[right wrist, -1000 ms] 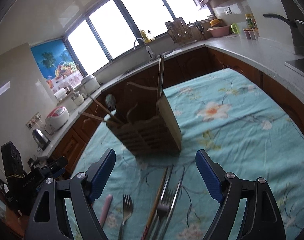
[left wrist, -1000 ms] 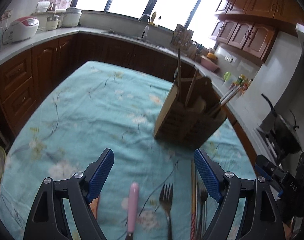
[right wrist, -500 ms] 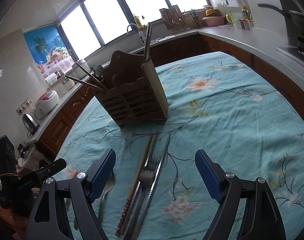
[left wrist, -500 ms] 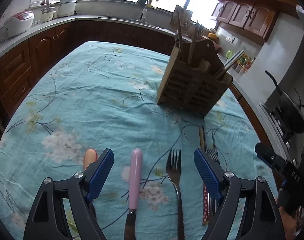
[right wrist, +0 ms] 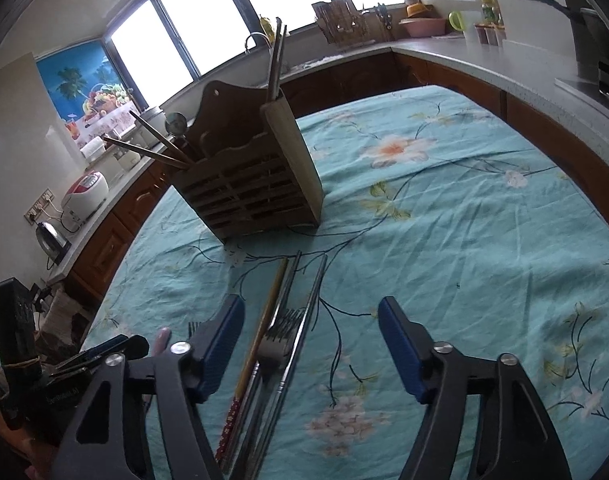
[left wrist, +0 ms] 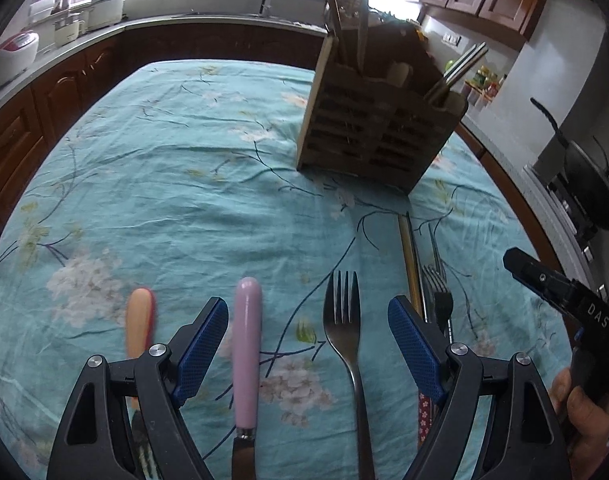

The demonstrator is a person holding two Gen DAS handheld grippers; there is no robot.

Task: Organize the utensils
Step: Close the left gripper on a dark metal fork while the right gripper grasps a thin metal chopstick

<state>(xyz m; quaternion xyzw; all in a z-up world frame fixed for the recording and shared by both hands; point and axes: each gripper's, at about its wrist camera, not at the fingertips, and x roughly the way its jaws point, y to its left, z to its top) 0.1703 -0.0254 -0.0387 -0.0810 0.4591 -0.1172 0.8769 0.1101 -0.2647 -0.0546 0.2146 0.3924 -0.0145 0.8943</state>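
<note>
A wooden utensil holder [left wrist: 376, 128] [right wrist: 248, 176] stands upright on the teal floral tablecloth with chopsticks and a spoon in it. My left gripper [left wrist: 308, 320] hangs open low over a pink-handled knife [left wrist: 246, 340] and a dark fork [left wrist: 342, 320], both between its fingers. An orange-handled utensil [left wrist: 138, 324] lies just outside the left finger. My right gripper [right wrist: 310, 316] is closing around a bundle on the cloth: a wooden chopstick [right wrist: 264, 328], metal chopsticks [right wrist: 312, 300] and a fork [right wrist: 282, 332]. Its pads touch none of them.
The table's far edge [left wrist: 224, 62] meets dark wooden cabinets and a grey counter with a rice cooker [right wrist: 84, 196] and a kettle [right wrist: 50, 236]. A wok [left wrist: 584, 184] sits on the stove at the right. A hand [left wrist: 580, 404] holds the right gripper.
Both grippers have sunk toward the table and tipped down, so the utensils lie closer between the fingers. The right gripper's fingers have come nearer together.
</note>
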